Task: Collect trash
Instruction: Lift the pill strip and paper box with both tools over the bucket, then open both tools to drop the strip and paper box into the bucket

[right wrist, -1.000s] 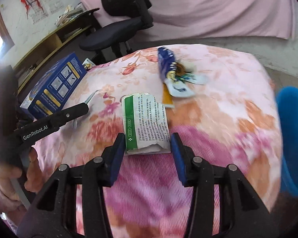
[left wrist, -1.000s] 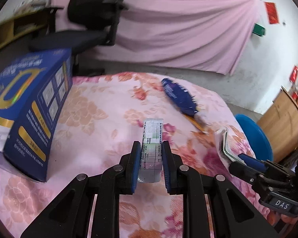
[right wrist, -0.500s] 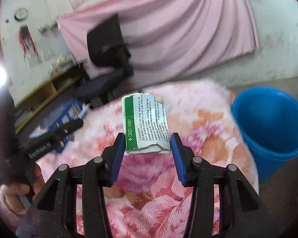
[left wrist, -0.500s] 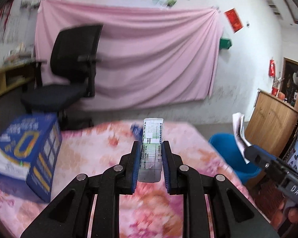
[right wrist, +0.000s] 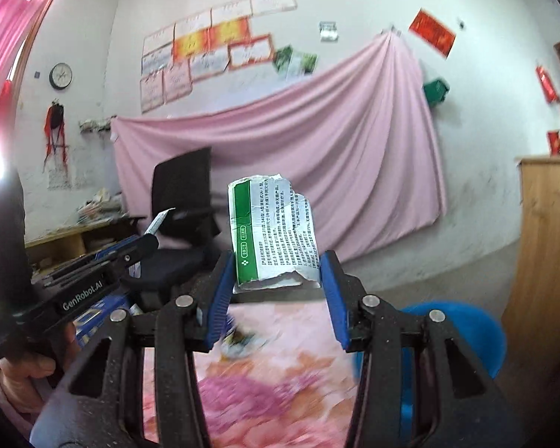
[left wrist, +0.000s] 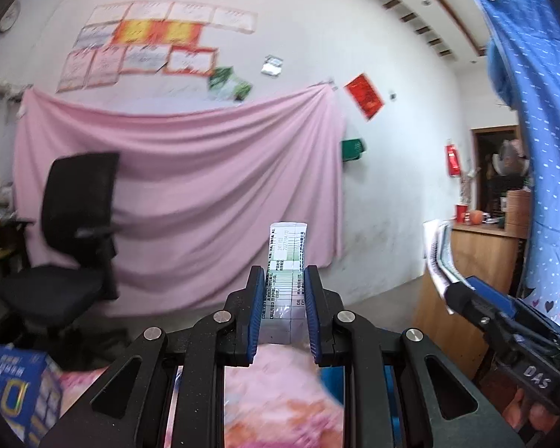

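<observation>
While both grippers point pretty much level at the far wall, each one has a piece of trash clamped in it. The left gripper (left wrist: 282, 300) is closed tight on a narrow folded paper strip (left wrist: 285, 272) with green and white print, which stands up between the blue pads and pokes out past the tips. The right gripper (right wrist: 276, 295) sits a lot wider, pinching a torn green-and-white packet (right wrist: 270, 239) by its lower edges, printed side facing the camera, ragged top corner up. Below both grippers you can see the pink floral bedspread (right wrist: 272, 388), kinda blurry. A blue bin (right wrist: 463, 336) sits on the floor just right of the bed, under the right gripper's right finger. Off to the left there's a blue box (left wrist: 15, 388) on the bed. Behind everything: a black office chair (left wrist: 74, 224), a pink sheet (left wrist: 212, 179) hung on the wall, and a wooden cabinet (right wrist: 545, 246) at the right.
</observation>
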{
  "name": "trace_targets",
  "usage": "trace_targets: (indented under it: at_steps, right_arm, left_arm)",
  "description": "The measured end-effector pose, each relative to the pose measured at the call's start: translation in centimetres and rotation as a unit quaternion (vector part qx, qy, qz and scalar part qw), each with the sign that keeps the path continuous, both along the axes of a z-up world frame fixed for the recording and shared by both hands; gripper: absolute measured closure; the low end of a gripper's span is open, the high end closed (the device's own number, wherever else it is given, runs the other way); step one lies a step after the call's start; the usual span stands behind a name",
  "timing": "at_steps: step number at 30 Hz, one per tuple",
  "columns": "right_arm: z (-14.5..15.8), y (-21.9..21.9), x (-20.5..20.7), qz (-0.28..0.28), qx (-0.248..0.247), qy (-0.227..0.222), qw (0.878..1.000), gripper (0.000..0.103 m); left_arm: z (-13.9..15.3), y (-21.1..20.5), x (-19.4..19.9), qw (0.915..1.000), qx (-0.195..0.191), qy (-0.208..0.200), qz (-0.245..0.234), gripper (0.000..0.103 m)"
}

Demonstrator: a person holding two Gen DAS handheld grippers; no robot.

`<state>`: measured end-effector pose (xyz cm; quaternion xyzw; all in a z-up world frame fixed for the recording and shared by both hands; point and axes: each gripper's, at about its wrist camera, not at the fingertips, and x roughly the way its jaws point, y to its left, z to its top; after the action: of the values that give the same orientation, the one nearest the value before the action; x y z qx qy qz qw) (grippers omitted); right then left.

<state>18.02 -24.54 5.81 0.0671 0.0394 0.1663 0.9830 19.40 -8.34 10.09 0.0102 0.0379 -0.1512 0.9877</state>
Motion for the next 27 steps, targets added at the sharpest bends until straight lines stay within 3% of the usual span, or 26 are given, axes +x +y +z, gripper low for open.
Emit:
trace_targets:
  at_steps: [5, 15, 27]
  right_arm:
    - [0.4, -2.9, 0.7, -0.054, 0.015, -0.028, 0.998, 0.029]
    - [-1.3, -7.7, 2.5, -0.113, 0.027, -0.007, 0.993, 0.029]
    - [-6.6, -11.0, 5.9, -0.145, 0.033, 0.073, 0.986, 0.029]
  left_arm:
    - [0.3, -4.8, 0.9, 0.9987, 0.031, -0.015, -0.037, 0.085]
    - [-3.0, -11.1, 5.7, 0.9942, 0.051, 0.026, -0.090, 0.085]
    - [-7.3, -14.5, 11.1, 0.9827, 0.064, 0.137, -0.106, 0.085]
